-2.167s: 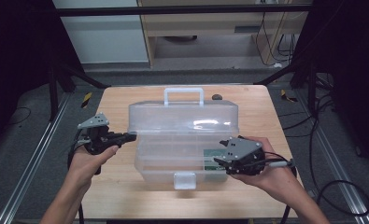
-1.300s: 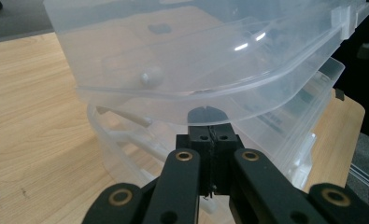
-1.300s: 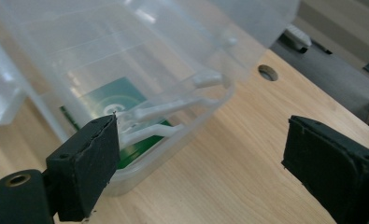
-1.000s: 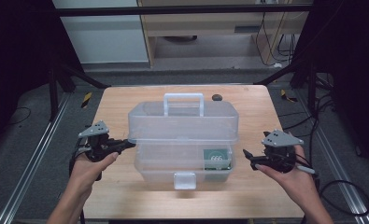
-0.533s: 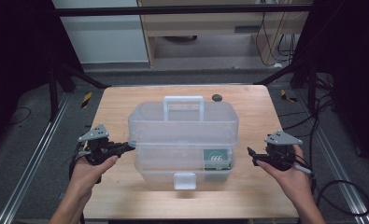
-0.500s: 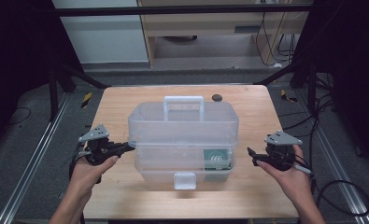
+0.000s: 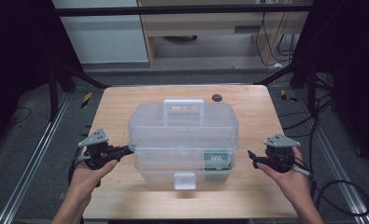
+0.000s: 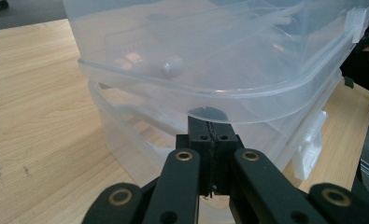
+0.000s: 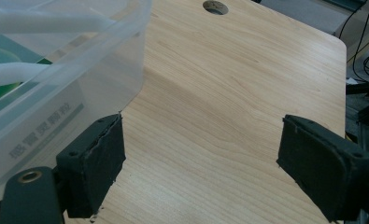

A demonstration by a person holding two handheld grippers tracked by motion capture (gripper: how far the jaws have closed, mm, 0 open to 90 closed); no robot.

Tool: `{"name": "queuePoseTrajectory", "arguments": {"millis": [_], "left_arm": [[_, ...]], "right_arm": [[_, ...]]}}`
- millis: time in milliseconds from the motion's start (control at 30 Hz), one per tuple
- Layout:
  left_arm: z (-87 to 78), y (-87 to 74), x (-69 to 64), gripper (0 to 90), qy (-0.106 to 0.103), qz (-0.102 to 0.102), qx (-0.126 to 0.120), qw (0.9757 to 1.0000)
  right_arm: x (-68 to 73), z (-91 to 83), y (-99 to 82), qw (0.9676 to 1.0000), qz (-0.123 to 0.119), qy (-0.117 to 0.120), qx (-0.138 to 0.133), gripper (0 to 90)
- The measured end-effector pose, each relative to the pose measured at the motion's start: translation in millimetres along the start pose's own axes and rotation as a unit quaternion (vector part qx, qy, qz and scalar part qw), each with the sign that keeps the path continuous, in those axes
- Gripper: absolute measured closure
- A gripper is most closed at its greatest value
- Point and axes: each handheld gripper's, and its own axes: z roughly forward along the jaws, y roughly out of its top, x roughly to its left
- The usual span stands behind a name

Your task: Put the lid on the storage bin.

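Box, clear plastic with a top handle and a front latch, sits mid-bench, lid down on the base. Left claw is clenched, nothing between the jaws, its tip touching or just under the lid rim at the box's left end; the left claw's own view puts the closed tip right beneath the overhanging rim. Right claw is released, jaws wide, holding nothing, just beside the box's right end near the green label but apart from it. Judged step: bracing or lifting the box by its ends. To do it well, the right claw should close in on the rim at matching height, so the box doesn't skew or slide; keep the left tip seated under the lip, not pushing the wall. The high view shows both hands and the latch; the right claw's view shows the bare gap between its pads and the box corner, plus the bench hole.
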Motion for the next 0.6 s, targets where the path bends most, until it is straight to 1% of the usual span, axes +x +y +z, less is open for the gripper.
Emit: {"name": "queuePoseTrajectory", "arguments": {"millis": [133,233,267,367,433,600], "left_arm": [[0.4,-4.9,-1.1,90.0,0.001,0.001,0.004,1.0],[0.8,-9.5,-2.3,90.0,0.005,0.006,0.009,0.9999],[0.8,-11.0,-2.6,90.0,0.007,0.006,0.009,0.9999],[0.9,-15.8,-2.9,90.0,0.004,0.004,0.011,0.9999],[0.9,-18.9,-2.9,90.0,0.0,0.0,0.012,0.9999],[2.5,-27.0,-2.4,90.0,-0.003,-0.005,0.017,0.9998]], "right_arm": [[-0.4,0.2,-2.3,1.0,0.003,0.0,0.001,14.8],[-0.5,0.4,-3.4,1.0,0.0,-0.001,0.0,14.8],[-0.1,0.2,-3.7,1.0,0.004,-0.001,0.003,14.8],[0.6,1.5,-4.9,1.0,0.006,0.0,0.005,14.8],[1.2,3.5,-6.3,1.0,0.003,0.001,0.005,14.8],[2.6,7.0,-8.5,1.0,0.005,0.001,0.007,14.8]]}}
